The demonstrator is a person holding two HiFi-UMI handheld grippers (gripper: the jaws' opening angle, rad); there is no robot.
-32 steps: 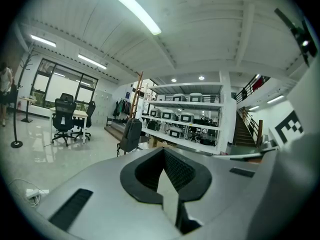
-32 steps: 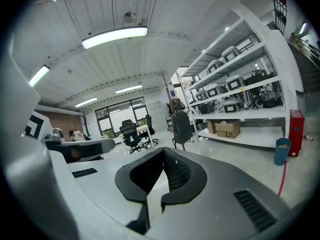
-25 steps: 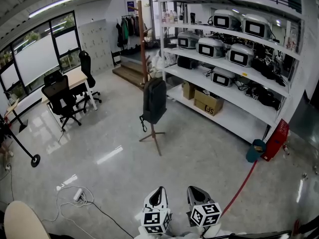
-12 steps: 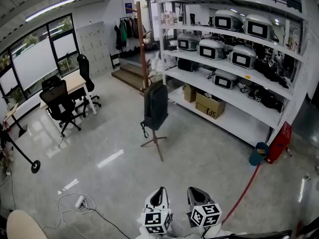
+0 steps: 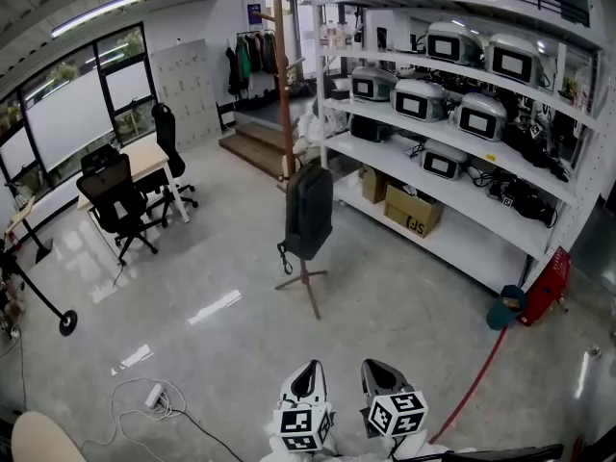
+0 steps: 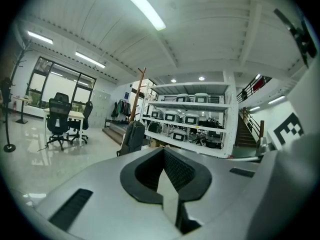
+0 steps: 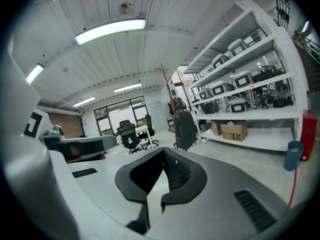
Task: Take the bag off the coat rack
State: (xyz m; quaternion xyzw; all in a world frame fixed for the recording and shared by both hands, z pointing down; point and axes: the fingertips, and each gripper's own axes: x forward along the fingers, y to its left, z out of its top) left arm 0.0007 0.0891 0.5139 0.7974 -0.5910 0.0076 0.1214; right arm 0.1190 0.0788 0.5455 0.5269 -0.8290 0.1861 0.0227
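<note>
A dark grey backpack (image 5: 309, 212) hangs on a tall wooden coat rack (image 5: 284, 75) that stands on the floor in front of the shelving. The backpack (image 6: 133, 137) also shows far ahead in the left gripper view, and the backpack (image 7: 184, 129) again in the right gripper view. Both grippers are held low at the bottom of the head view, side by side and far from the rack. My left gripper (image 5: 306, 382) is shut with nothing in it. My right gripper (image 5: 377, 379) is shut too, and empty.
White shelving (image 5: 452, 166) with monitors and boxes runs along the right. A desk with office chairs (image 5: 117, 195) stands at the left. A white power strip and cable (image 5: 152, 393) lie on the floor at lower left. A red hose (image 5: 474, 366) and a teal bucket (image 5: 504, 307) are at right.
The view has moved a little forward and turned: rack and backpack have shifted slightly right and down and look a bit larger. Both grippers keep their places and stay shut.
</note>
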